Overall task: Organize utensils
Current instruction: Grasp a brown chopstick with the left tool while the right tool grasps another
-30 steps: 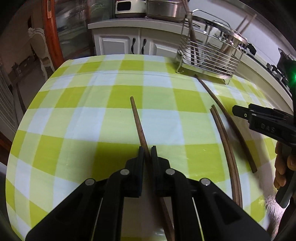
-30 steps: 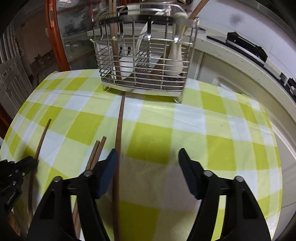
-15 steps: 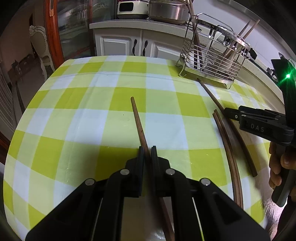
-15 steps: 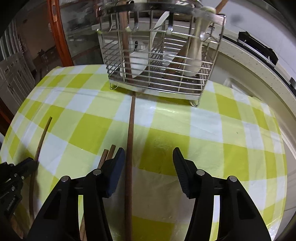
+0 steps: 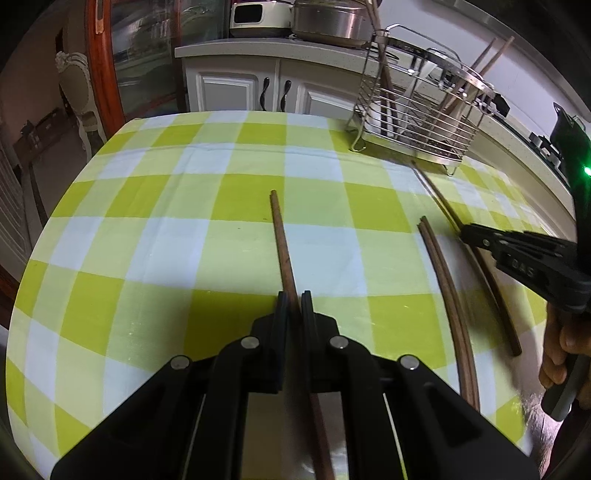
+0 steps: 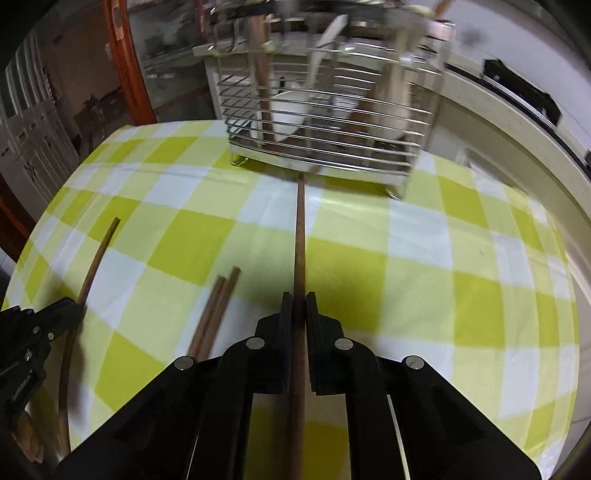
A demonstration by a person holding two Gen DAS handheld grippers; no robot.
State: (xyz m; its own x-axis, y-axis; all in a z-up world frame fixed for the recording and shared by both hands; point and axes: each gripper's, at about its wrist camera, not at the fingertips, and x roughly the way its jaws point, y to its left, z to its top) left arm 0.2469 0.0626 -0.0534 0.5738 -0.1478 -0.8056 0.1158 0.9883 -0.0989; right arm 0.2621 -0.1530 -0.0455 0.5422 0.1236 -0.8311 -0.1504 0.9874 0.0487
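My left gripper point(image 5: 294, 295) is shut on a brown wooden chopstick point(image 5: 283, 243) that points forward over the checked tablecloth. My right gripper point(image 6: 299, 295) is shut on another brown chopstick point(image 6: 300, 236) whose tip reaches toward the wire utensil rack point(image 6: 332, 122). A pair of chopsticks point(image 6: 218, 306) lies side by side on the cloth between the two grippers, also in the left wrist view point(image 5: 443, 284). The rack point(image 5: 417, 122) holds upright chopsticks and white spoons. The right gripper shows in the left wrist view point(image 5: 469, 232), the left gripper in the right wrist view point(image 6: 70, 308).
The round table carries a green-and-white checked cloth point(image 5: 184, 236). A white counter with cabinets point(image 5: 258, 88) and pots point(image 5: 328, 22) stands behind it. A wooden door frame point(image 5: 101, 66) stands at the far left. The table's curved edge point(image 6: 554, 206) runs close on the right.
My right gripper has moved left over the single chopstick and closed on it. The rack looks nearer in the right wrist view. My left gripper stays shut on its chopstick.
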